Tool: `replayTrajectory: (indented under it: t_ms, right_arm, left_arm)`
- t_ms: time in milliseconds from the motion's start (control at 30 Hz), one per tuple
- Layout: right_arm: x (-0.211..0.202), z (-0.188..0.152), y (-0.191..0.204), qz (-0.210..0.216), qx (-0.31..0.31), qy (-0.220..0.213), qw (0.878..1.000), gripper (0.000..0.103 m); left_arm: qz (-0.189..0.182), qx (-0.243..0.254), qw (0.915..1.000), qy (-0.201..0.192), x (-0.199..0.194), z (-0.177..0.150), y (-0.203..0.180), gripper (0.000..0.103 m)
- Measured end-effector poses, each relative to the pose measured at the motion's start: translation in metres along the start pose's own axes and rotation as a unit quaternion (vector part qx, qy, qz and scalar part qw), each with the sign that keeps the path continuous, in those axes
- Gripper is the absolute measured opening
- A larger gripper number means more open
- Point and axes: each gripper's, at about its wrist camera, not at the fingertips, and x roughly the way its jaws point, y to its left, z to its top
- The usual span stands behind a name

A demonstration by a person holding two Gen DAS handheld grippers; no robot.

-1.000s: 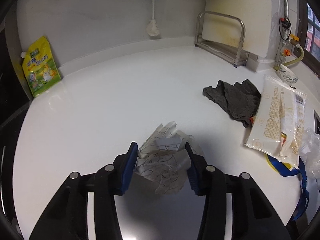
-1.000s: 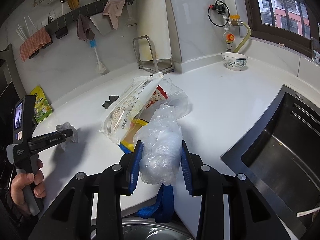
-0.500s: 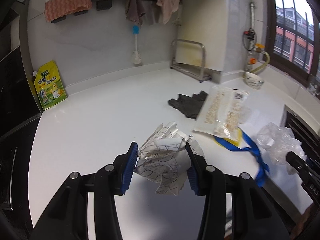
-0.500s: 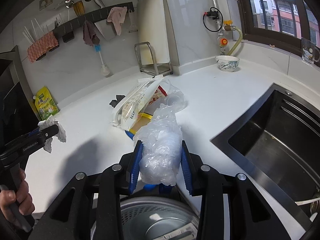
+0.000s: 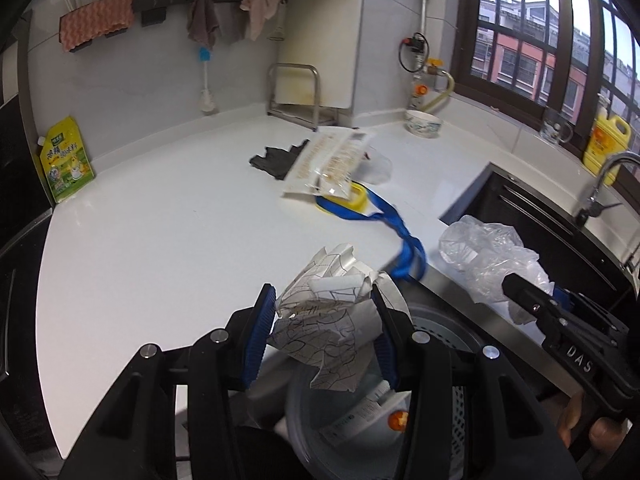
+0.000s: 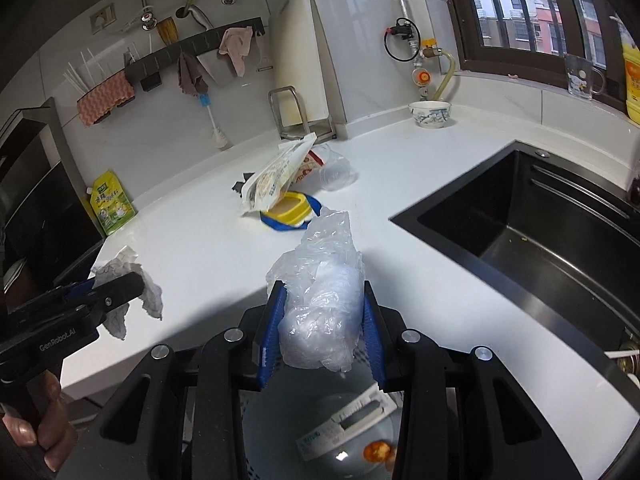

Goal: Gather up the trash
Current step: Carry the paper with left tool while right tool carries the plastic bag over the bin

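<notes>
My left gripper (image 5: pixel 322 332) is shut on a crumpled printed paper wrapper (image 5: pixel 326 320), held off the counter edge above a grey trash bin (image 5: pixel 436 324). My right gripper (image 6: pixel 320 334) is shut on a crumpled clear plastic bag (image 6: pixel 320 300), also above the bin (image 6: pixel 320 424), which holds a white packet and an orange scrap. The plastic bag also shows in the left wrist view (image 5: pixel 488 256). The wrapper shows in the right wrist view (image 6: pixel 120 280). On the counter lie a large snack bag (image 5: pixel 332 164), a clear cup (image 6: pixel 336 174) and a yellow tub with a blue strap (image 6: pixel 288 210).
A white counter (image 5: pixel 160 220) runs along the wall. A dark cloth (image 5: pixel 276 158), a green-yellow pouch (image 5: pixel 66 162), a metal rack (image 5: pixel 294 92) and a bowl (image 5: pixel 424 124) stand on it. A black sink (image 6: pixel 540 220) lies to the right.
Both grippers have pulled back from the counter with their trash and now hang over the bin below the counter edge. The left one lifted the wrapper off the counter.
</notes>
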Motion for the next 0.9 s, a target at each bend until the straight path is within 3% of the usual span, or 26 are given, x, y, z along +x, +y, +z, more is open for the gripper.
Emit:
replayTrajectory:
  t_ms: [333, 900]
  right_arm:
    - [-0.033, -0.048, -0.008, 0.004, -0.006, 0.039, 0.999, 0.036]
    - [0.010, -0.092, -0.013, 0.026, -0.005, 0.132, 0.991, 0.036]
  left_arm:
    - [-0.019, 0.027, 0.9993, 0.016, -0.006, -0.038, -0.039, 0.045]
    - [-0.015, 0.039, 0.9952, 0.088, 0.037, -0.079, -0.051, 0.050]
